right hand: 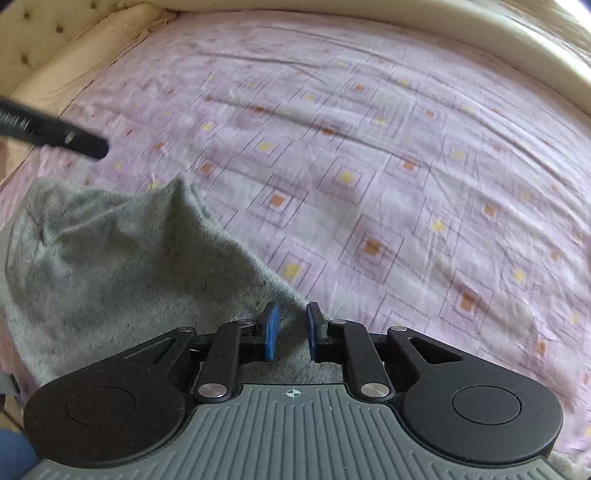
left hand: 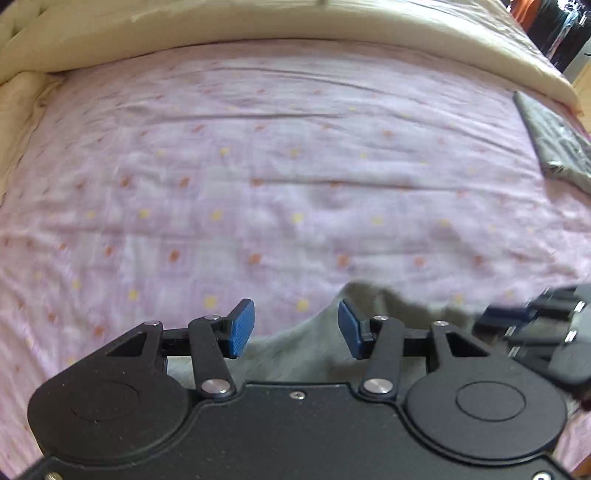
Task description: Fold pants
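the pink bedsheet (left hand: 258, 166) is lying bare across the middle, giving free passage. a cream quilt (left hand: 258, 26) is walling the far edge; folded dark cloth (left hand: 554, 147) is occupying the right side.

Two hand-held grippers are in view, the left hand-held gripper (left hand: 296, 328) and the right hand-held gripper (right hand: 292, 330). One pair of grey pants (right hand: 122, 254) lies on the one bed (left hand: 258, 166), under one cream blanket (left hand: 258, 26), with one folded dark grey cloth (left hand: 554, 144) at the bed's right edge.
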The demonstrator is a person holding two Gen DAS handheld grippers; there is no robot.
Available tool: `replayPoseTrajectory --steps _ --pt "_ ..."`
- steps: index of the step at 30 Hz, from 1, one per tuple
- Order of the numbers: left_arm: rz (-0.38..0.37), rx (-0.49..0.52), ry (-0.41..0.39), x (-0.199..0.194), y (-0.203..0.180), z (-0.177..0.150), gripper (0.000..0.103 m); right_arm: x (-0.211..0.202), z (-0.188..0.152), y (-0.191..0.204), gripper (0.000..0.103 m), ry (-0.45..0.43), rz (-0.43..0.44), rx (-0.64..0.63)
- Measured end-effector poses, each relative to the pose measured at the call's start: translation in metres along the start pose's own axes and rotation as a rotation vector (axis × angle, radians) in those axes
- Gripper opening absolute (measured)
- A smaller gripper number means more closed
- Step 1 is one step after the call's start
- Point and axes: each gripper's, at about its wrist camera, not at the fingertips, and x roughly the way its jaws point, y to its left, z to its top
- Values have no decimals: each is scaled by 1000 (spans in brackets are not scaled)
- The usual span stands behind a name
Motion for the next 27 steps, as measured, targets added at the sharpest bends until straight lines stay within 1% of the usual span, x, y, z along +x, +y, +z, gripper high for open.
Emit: replayPoseTrajectory --steps 1,2,3,5,6,8,10,11,12,13,14,16,18,19,22,23,24,25,27 --pt "-9 7 5 3 -6 7 57 -3 -8 4 13 -8 29 -23" --pt "-18 17 12 7 -13 14 57 -7 -13 8 4 -20 35 -43" --pt "-23 25 17 11 -18 19 57 -10 -18 12 1 -25 33 -63" --pt "-22 47 35 21 -30 28 59 -15 -27 21 1 -31 39 -97" --pt "-18 61 50 29 -36 32 60 -17 -31 25 1 -35 41 -108" --pt "10 98 96 48 -46 36 61 -22 -34 28 5 -69 0 -133" --pt "69 144 195 73 -55 36 60 -24 -29 22 8 -102 -29 -146" --pt "84 166 250 84 -57 33 58 -25 -26 19 11 -111 -36 -150" --pt "92 184 290 91 -57 28 49 -26 -22 16 17 -119 -39 -156" --pt "82 192 314 95 -56 23 44 -27 -17 12 18 -125 -28 -170" --pt "65 185 315 94 -54 19 43 -27 -14 10 18 -129 -16 -186" --pt "55 180 287 86 -50 13 42 -24 -8 6 24 -127 14 -237" --pt "39 183 273 76 -47 6 40 -17 -3 2 29 -101 58 -288" --pt "34 187 269 73 -46 4 40 -13 -1 1 30 -85 78 -317" --pt "28 195 269 70 -42 -4 40 -2 2 2 29 -20 101 -398" --pt "26 185 274 70 -40 -4 40 -2 2 2 24 -14 100 -406" --pt "23 172 276 70 -39 -3 40 -6 0 3 8 -27 106 -411" --pt "21 158 276 69 -37 -2 40 -11 -3 4 6 -42 115 -412" --pt "22 137 269 67 -35 1 40 -26 -15 11 6 -62 120 -418"
